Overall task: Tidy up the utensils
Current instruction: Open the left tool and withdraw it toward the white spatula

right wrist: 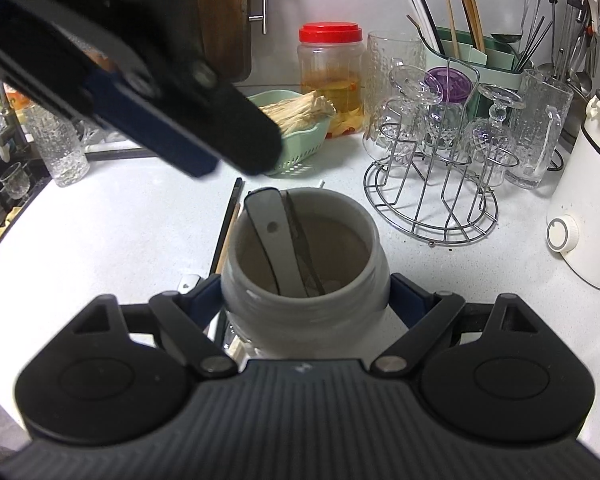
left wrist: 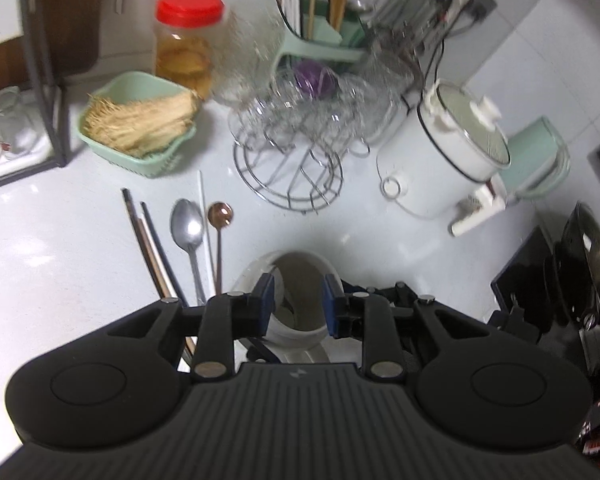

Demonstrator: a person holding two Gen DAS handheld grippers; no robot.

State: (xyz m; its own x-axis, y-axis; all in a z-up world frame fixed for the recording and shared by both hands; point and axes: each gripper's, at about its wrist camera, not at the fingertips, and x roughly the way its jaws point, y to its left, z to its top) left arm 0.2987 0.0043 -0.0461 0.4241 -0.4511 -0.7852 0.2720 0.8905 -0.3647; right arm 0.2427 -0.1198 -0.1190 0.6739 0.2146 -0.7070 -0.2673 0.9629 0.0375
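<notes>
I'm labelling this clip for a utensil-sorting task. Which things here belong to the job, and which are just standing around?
Job:
- white jar, clamped by right gripper, two utensils already inside
- silver spoon
- copper spoon
- chopsticks
- left gripper, empty

Bystanders:
- red-lidded jar
- glass rack
- green basket
- white cooker

So the white ceramic jar [right wrist: 304,260] sits upright on the counter, clamped at its sides between the right claw's [right wrist: 305,300] blue pads. Inside it, a grey flat-handled utensil [right wrist: 278,240] and a darker one lean against the rim on the far-left side. Just left of that claw, a silver spoon [left wrist: 187,228], a copper spoon [left wrist: 220,216] and some chopsticks [left wrist: 148,240] lie flat, side by side.
</notes>
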